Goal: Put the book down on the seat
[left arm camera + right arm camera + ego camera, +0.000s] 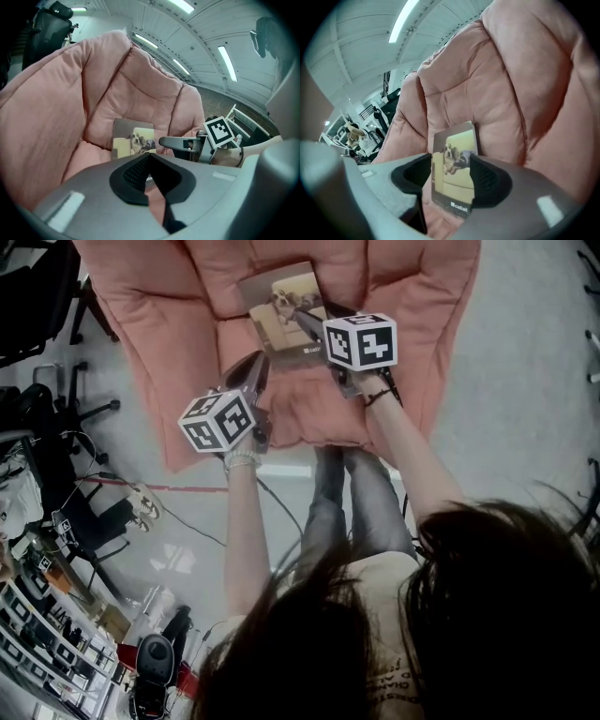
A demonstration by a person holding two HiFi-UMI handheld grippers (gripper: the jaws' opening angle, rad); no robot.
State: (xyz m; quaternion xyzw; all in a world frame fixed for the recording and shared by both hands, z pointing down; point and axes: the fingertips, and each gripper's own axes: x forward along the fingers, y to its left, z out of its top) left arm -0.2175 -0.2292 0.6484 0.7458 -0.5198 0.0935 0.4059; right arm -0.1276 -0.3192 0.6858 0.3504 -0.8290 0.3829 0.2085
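**Head view: book down on the seat, right jaws spread wide**

Over on the left, the left gripper [261, 362] hangs over the front of the seat [309, 404], jaws together, nothing in them. Centre stage, the book [281, 307] sits at the back of the pink seat, bottom edge down in the crease, cover tilted against the backrest [211, 273]. To the right, the right gripper [307, 322] reaches over it with its jaws spread wide. The book shows in the gap, but the pads look to stand off its edges, so I read it as let go.

That makes this the release, and nearly finished. To do it well, hold those jaws spread and draw straight back along the line they point. Neither pad should clip a book edge, because a propped book looks ready to slide or flop.

Now the views. From the head, you can't judge the gap at the pads. The right gripper view gives that, plus the cover: a dog on a yellow sofa. The left gripper view adds the side angle, with one finger [176, 141] of the right gripper just beside the book, and the lean against the backrest.
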